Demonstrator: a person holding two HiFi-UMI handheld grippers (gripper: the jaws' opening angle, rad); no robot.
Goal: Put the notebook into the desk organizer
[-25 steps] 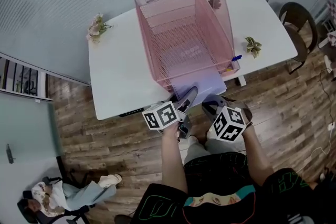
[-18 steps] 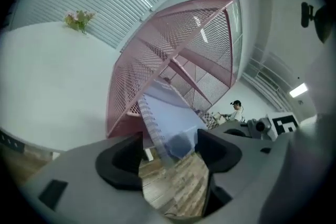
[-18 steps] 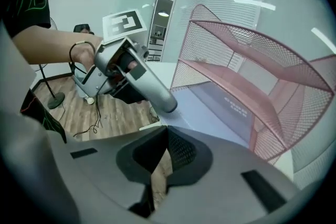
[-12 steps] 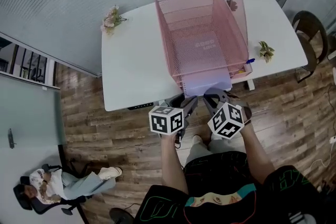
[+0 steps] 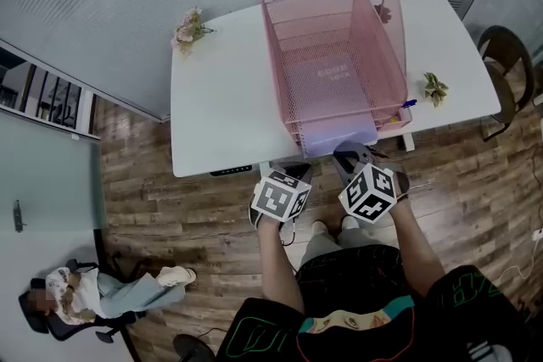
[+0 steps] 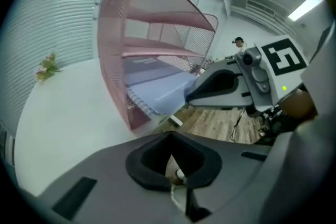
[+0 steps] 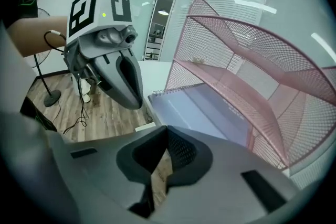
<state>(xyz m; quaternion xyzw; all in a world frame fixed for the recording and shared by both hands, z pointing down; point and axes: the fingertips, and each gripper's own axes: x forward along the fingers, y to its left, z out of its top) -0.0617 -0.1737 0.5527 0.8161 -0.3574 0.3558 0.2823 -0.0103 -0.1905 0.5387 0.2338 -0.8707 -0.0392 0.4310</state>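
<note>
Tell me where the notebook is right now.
In the head view, the lavender notebook lies in the bottom tray of the pink desk organizer, its near end sticking out the open front, just ahead of the right gripper.

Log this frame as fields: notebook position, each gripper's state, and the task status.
notebook: lies flat in the bottom tier of the desk organizer, with its near end sticking out at the front
left gripper: shut, empty, apart from the notebook
right gripper: shut, empty, at the notebook's near edge; contact unclear
table: white, and the organizer stands on it
task status: notebook in, not fully seated
</note>
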